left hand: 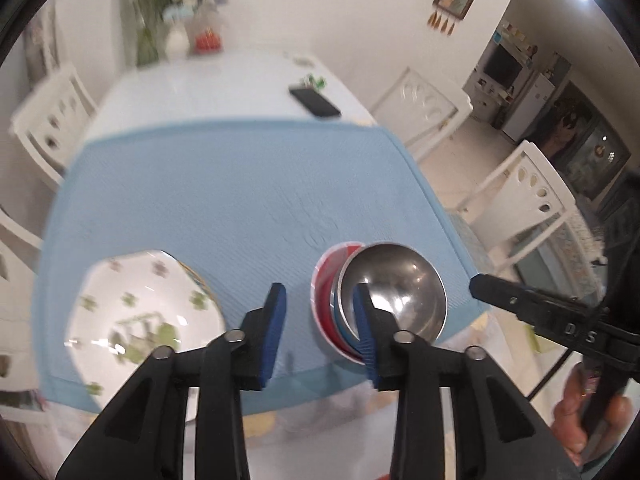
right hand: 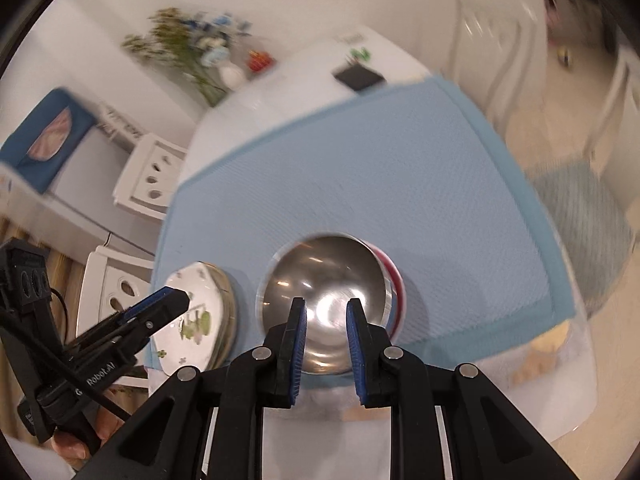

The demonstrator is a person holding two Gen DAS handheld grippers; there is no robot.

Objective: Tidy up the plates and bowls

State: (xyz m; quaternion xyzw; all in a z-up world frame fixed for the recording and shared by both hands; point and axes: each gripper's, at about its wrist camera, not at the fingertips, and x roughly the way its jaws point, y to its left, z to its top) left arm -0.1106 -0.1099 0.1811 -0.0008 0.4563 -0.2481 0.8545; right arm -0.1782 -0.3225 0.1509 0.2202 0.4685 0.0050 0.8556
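Note:
A steel bowl (left hand: 400, 288) sits nested in a blue bowl and a red bowl (left hand: 322, 304) near the front right of the light blue mat (left hand: 220, 192). To its left a white plate with green flowers (left hand: 140, 312) tops a stack of plates. My left gripper (left hand: 319, 288) hovers open above the mat between plates and bowls, with nothing between its fingers. In the right wrist view, my right gripper (right hand: 326, 302) hangs open above the steel bowl (right hand: 320, 272) without touching it. The flowered plate (right hand: 196, 312) lies to the left of it.
A black phone (left hand: 316, 102) lies on the white table beyond the mat. A vase with flowers (left hand: 176, 40) and a red item stand at the far end. White chairs (left hand: 528, 196) ring the table. The bowls sit close to the mat's front edge.

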